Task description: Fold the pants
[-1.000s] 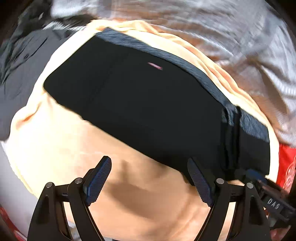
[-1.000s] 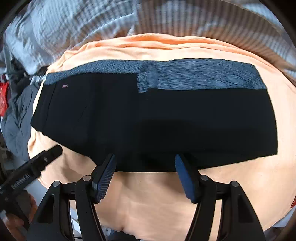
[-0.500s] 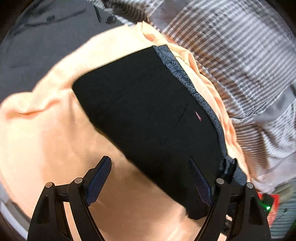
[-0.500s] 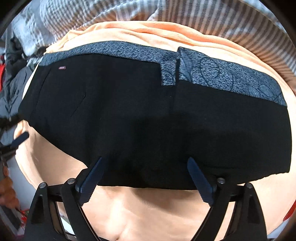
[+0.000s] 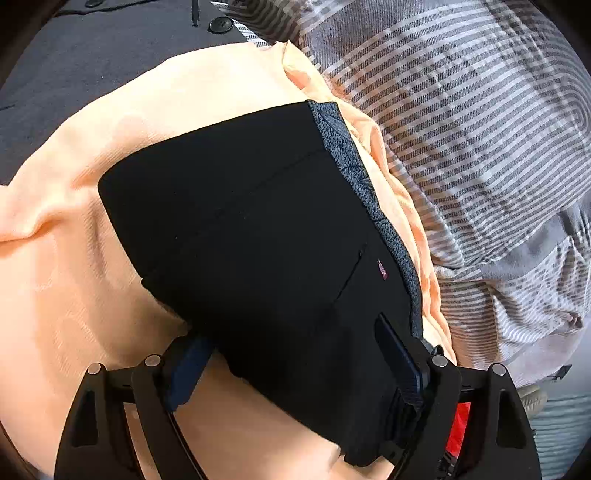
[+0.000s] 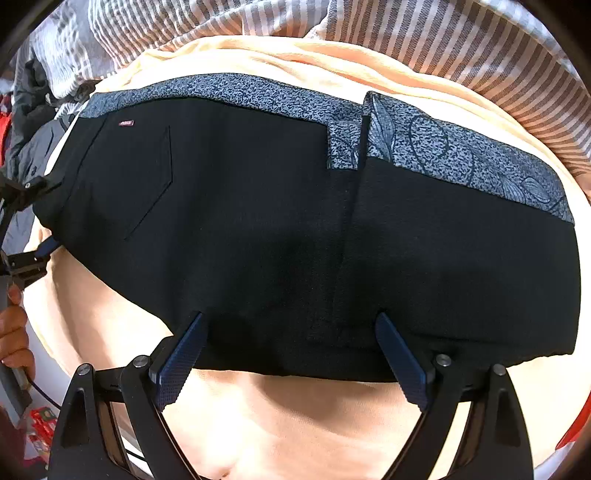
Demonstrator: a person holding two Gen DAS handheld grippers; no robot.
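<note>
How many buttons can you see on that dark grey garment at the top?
2: one round button near the top edge of the grey garment, another cut off by the frame. Others may be hidden.

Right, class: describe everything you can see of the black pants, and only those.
The black pants lie flat, already folded into a long band, on a peach cloth. The fabric looks matte and smooth. A speckled blue-grey patterned strip runs along the far edge, with a small red label and a stitched pocket outline near one end. A folded layer's edge crosses the middle. The open right gripper straddles the near edge; the open left gripper straddles one end.
</note>
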